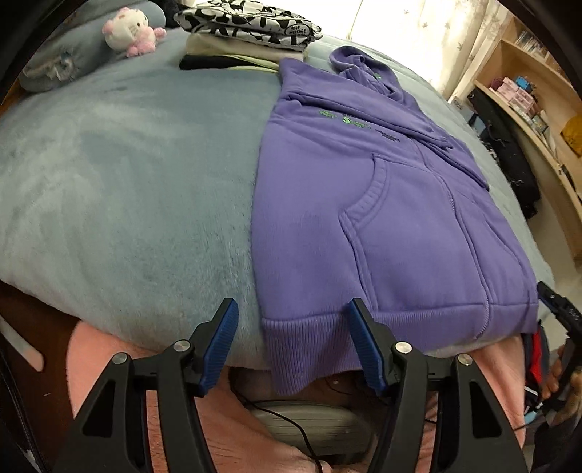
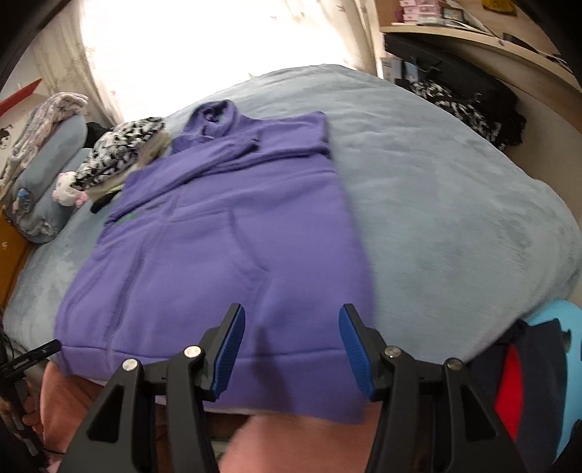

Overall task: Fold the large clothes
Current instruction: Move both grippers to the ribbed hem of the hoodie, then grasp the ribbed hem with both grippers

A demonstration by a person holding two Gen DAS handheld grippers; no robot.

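A purple hoodie (image 1: 400, 218) lies flat on the grey-blue bed (image 1: 127, 182), hood at the far end and sleeves folded in across the chest. Its ribbed hem (image 1: 309, 342) hangs over the near edge of the bed. My left gripper (image 1: 292, 307) is open, and the hem's left corner sits between its blue pads without touching them. In the right wrist view the hoodie (image 2: 218, 254) is blurred. My right gripper (image 2: 292, 309) is open over the right part of the hem, gripping nothing. The other gripper shows at the frame edge in each view.
A stack of folded clothes (image 1: 247, 36) and a pink-and-white plush toy (image 1: 131, 31) sit at the far end by a pillow (image 1: 72, 62). Wooden shelves (image 1: 527, 91) stand to the right. Pink fabric (image 1: 109, 356) and a cabled grey object (image 1: 309, 425) lie below the bed edge.
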